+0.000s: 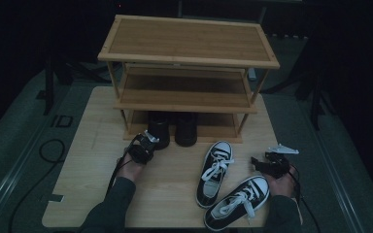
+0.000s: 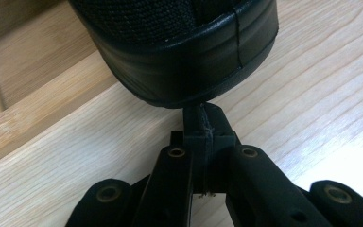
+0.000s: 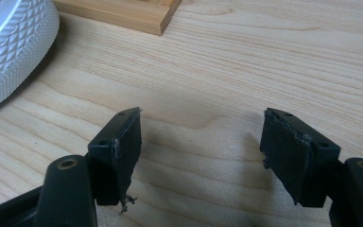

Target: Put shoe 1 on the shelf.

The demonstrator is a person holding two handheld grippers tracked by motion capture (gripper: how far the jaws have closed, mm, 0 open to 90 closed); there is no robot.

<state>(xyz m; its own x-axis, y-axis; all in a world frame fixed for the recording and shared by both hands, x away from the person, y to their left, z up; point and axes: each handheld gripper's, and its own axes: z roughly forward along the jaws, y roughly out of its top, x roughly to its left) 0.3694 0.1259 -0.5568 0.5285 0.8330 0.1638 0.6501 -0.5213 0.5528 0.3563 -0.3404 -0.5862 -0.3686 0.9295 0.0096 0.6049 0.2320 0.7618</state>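
Two black shoes stand side by side at the foot of the three-tier bamboo shoe rack (image 1: 189,46), their heels toward the person; the left black canvas shoe with a glossy black rubber heel (image 1: 158,127) is the one being handled. The left gripper (image 1: 148,143) sits just in front of the rack's lowest shelf, at that shoe's heel. In the left gripper view its jaws are pressed together with nothing between them, and their tips (image 2: 203,120) touch the underside edge of the heel (image 2: 179,52), which rises directly ahead of them. The second black shoe (image 1: 186,128) stands just beside the first, on the rack's right half. Well in front of the rack, on the pale wooden table (image 1: 92,160), lie two black-and-white laced sneakers (image 1: 228,187). The right gripper (image 1: 258,164) rests right of the sneakers, its jaws spread wide over bare wood (image 3: 201,132), holding nothing.
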